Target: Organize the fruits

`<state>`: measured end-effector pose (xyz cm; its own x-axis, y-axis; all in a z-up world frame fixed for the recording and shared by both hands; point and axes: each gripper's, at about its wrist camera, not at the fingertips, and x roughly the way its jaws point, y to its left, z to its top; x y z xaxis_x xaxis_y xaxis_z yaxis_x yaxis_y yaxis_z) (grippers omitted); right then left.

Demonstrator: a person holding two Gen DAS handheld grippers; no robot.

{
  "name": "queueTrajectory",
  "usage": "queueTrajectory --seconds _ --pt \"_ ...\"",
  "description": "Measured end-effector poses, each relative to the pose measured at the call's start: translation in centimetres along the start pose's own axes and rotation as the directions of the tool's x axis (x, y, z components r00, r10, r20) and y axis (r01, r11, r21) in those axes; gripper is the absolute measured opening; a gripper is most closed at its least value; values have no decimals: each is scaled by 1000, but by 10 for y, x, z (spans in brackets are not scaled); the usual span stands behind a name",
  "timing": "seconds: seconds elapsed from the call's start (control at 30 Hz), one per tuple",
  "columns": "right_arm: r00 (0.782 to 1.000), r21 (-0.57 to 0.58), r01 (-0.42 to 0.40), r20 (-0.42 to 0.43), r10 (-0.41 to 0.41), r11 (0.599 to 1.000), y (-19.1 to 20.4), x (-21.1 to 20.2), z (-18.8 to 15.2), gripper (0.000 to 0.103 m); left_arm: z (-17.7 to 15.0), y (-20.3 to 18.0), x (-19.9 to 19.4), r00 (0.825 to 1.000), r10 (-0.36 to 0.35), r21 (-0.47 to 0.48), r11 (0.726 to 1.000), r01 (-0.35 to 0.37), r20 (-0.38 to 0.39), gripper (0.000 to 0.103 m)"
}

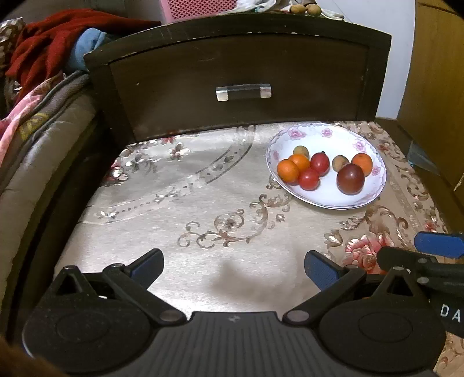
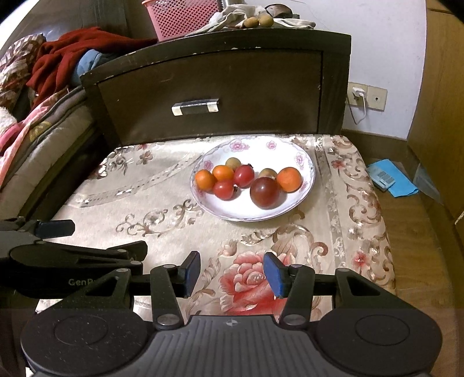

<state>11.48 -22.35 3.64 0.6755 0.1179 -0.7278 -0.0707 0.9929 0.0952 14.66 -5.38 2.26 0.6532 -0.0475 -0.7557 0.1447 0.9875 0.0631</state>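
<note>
Judging the step: all the fruit in reach lies together on the plate [image 2: 304, 185], which fits either a sorting about to start or one just finished; the pictures do not settle which.
Doing it well: any pick from this pile calls for a straight approach over the near rim, fingers wide enough to straddle one fruit without nudging its neighbours, since round fruit rolls on a shallow plate.
Left gripper [image 1: 233, 268]: spread wide, holding nothing, low over the cloth [image 1: 179, 203].
Right gripper [image 2: 232, 274]: spread, less wide than the left, holding nothing, over the cloth's red flower.
Plate place: ahead and right of the left gripper; ahead of the right gripper, slightly right, well apart from both.
Oranges: three, two [image 2: 205, 179] touching at the plate's left, one [image 2: 289, 179] at its right.
Tomatoes: two small red ones [image 2: 243, 175] [image 2: 224, 189] beside the left oranges; one large dark red one [image 2: 265, 188] nearest the right gripper, touching the right orange.
Brown fruit: two small dull ones [image 2: 233, 163] [image 2: 267, 172] at the back of the pile, partly hidden.
Look: skins smooth and glossy, whole, no bruises that I can tell.
Cabinet [image 2: 232, 87]: beyond the plate, drawer closed; two more small brown fruit [image 2: 258, 21] lie on its top, far ahead of both grippers.
</note>
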Motion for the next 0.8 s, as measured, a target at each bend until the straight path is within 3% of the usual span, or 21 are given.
queueTrajectory --seconds 0.8 --pt "1000 -4 -10 -16 10 1000 12 -6 -14 43 -18 5 -14 998 47 14 999 -48 43 103"
